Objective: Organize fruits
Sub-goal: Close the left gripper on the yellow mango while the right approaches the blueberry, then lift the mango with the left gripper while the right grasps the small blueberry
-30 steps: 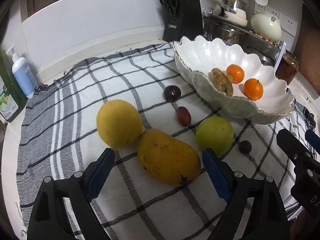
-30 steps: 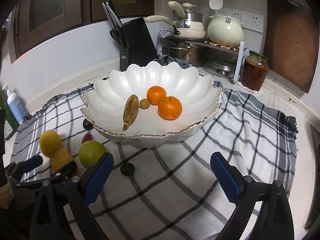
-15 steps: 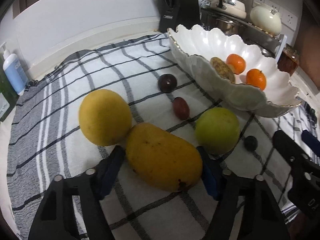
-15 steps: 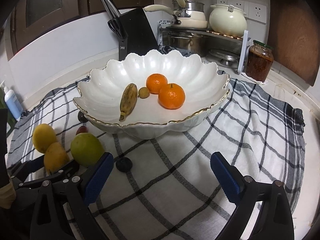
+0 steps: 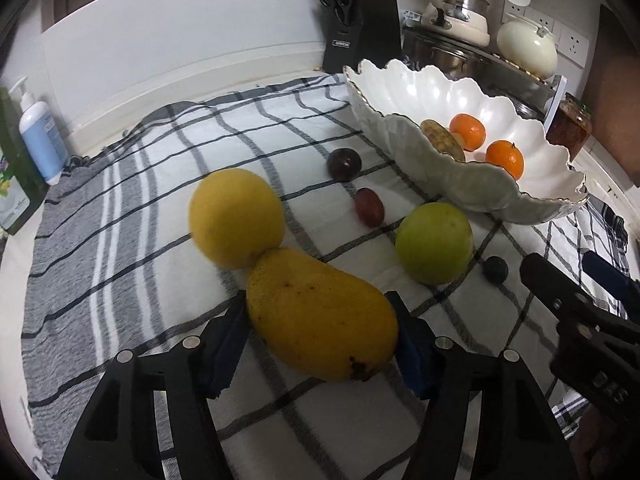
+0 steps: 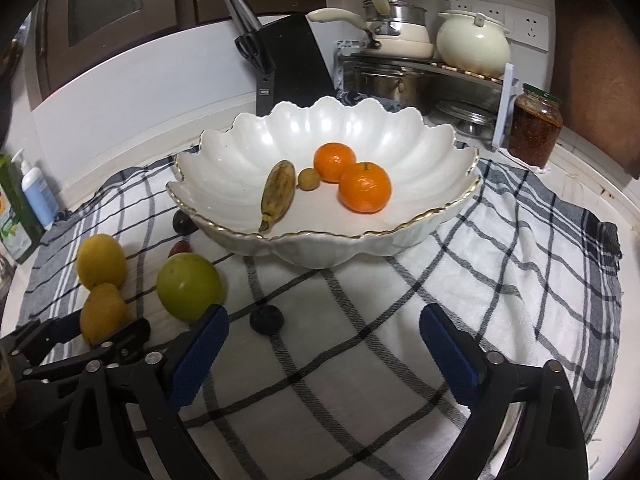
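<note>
My left gripper (image 5: 320, 344) is shut on a yellow mango (image 5: 322, 314), which lies on the checked cloth and touches a round yellow fruit (image 5: 236, 216). A green apple (image 5: 434, 242), a red grape (image 5: 369, 212), a dark plum (image 5: 343, 164) and a small dark fruit (image 5: 496, 269) lie on the cloth. The white scalloped bowl (image 6: 248, 148) holds two oranges (image 6: 364, 192), a spotted banana (image 6: 277, 192) and a small brown fruit (image 6: 309, 179). My right gripper (image 6: 324, 344) is open and empty, in front of the bowl above the cloth.
A black knife block (image 6: 292, 64), a pot rack with pans (image 6: 404, 76) and a jar (image 6: 534, 128) stand behind the bowl. A soap bottle (image 5: 40, 136) and a green carton (image 5: 12, 188) stand at the left edge.
My left gripper has moved forward around the mango and closed on its sides. The right gripper has stayed open and shifted only slightly.
</note>
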